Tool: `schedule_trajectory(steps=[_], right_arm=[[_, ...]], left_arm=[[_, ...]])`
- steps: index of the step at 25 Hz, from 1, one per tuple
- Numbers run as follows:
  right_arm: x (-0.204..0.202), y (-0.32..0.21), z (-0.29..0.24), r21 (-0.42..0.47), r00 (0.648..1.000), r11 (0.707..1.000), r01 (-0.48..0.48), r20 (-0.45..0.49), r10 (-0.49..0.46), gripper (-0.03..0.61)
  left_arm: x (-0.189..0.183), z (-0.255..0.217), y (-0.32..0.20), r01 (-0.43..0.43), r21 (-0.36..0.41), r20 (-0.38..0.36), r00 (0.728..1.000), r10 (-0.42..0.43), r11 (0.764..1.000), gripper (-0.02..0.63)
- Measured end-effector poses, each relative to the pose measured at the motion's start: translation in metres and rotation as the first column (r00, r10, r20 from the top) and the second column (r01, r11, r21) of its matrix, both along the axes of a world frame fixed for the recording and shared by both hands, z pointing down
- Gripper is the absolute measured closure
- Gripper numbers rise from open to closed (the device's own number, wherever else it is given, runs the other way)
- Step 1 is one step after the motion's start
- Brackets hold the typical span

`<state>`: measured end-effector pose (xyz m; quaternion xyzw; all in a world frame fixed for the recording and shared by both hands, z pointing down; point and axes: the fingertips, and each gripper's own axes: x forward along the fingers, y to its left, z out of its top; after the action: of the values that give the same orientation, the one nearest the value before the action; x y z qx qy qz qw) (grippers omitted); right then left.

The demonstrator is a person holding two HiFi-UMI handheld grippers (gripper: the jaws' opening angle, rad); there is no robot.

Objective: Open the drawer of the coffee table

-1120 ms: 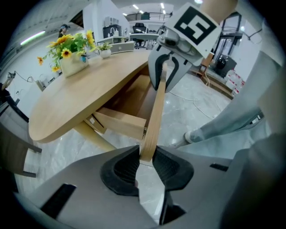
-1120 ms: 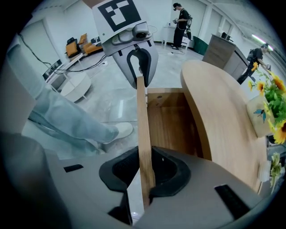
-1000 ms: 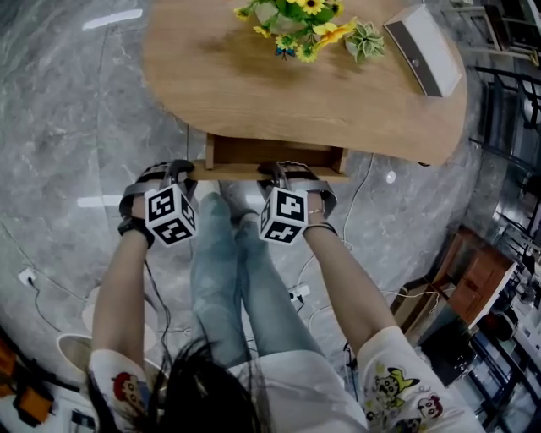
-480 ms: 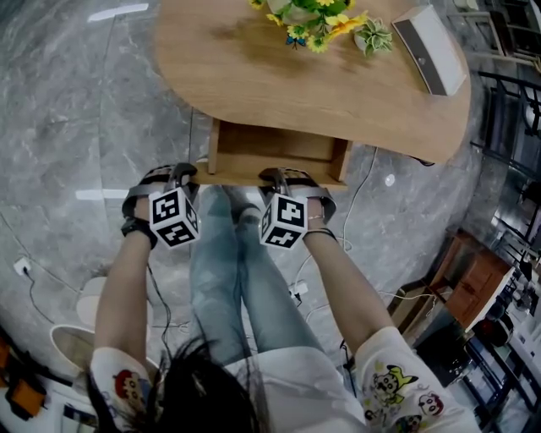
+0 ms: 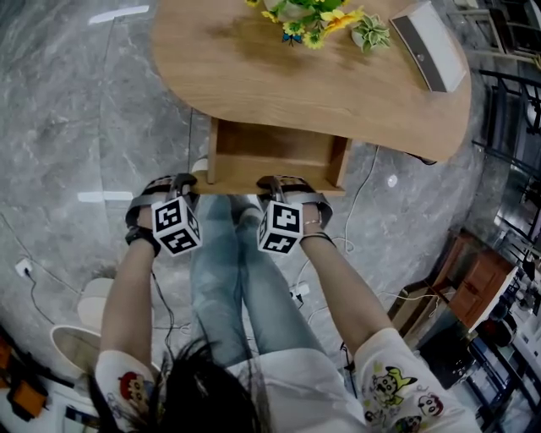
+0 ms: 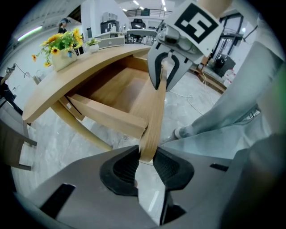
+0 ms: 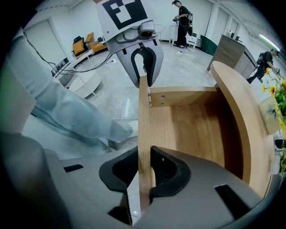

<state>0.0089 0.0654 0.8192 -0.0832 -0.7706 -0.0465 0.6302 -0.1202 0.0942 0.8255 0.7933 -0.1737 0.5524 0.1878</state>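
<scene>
The wooden coffee table [image 5: 254,76] has its drawer [image 5: 275,156] pulled out toward me, its inside bare. Both grippers clamp the drawer front panel [image 5: 270,181] from above. My left gripper [image 5: 184,181] is shut on the panel's left end; in the left gripper view the pads [image 6: 127,167] press the board's edge [image 6: 152,129]. My right gripper [image 5: 272,183] is shut on the panel further right; in the right gripper view the board [image 7: 144,134] runs between its pads [image 7: 163,167]. Each gripper view also shows the other gripper [image 6: 165,67] [image 7: 142,58] on the panel.
A flower pot [image 5: 308,13], a small plant [image 5: 370,32] and a white box [image 5: 429,46] stand on the tabletop. My legs in jeans [image 5: 232,271] are below the drawer. Cables [image 5: 363,186] lie on the grey marble floor. Shelving stands at the right [image 5: 507,110].
Both grippers have drawn back toward me with the front panel, and the drawer has slid further out from under the tabletop, showing more of its inside.
</scene>
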Motion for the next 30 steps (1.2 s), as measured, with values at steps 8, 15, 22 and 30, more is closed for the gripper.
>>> schedule_trajectory(steps=[8,15,22,30], right_arm=[[0.002,0.006,0.010,-0.030,0.999,0.999,-0.032,0.021,0.033,0.502],[0.001,0.007,0.012,-0.059,0.995,0.994,-0.088,0.031,0.090,0.497],[0.004,0.004,-0.012,-0.040,0.992,0.993,-0.112,0.060,0.115,0.470],[0.019,0.000,-0.087,0.044,0.975,0.988,-0.148,0.172,0.138,0.459]], left_arm=[[0.003,0.011,0.006,0.011,-0.012,0.018,1.000,-0.011,1.000,0.518],[-0.001,0.009,0.006,0.100,0.012,0.045,0.994,-0.101,0.995,0.502],[-0.008,-0.016,0.012,0.151,0.064,0.091,0.983,-0.157,0.986,0.466],[0.010,-0.084,0.017,0.219,0.168,0.111,0.965,-0.239,0.961,0.466]])
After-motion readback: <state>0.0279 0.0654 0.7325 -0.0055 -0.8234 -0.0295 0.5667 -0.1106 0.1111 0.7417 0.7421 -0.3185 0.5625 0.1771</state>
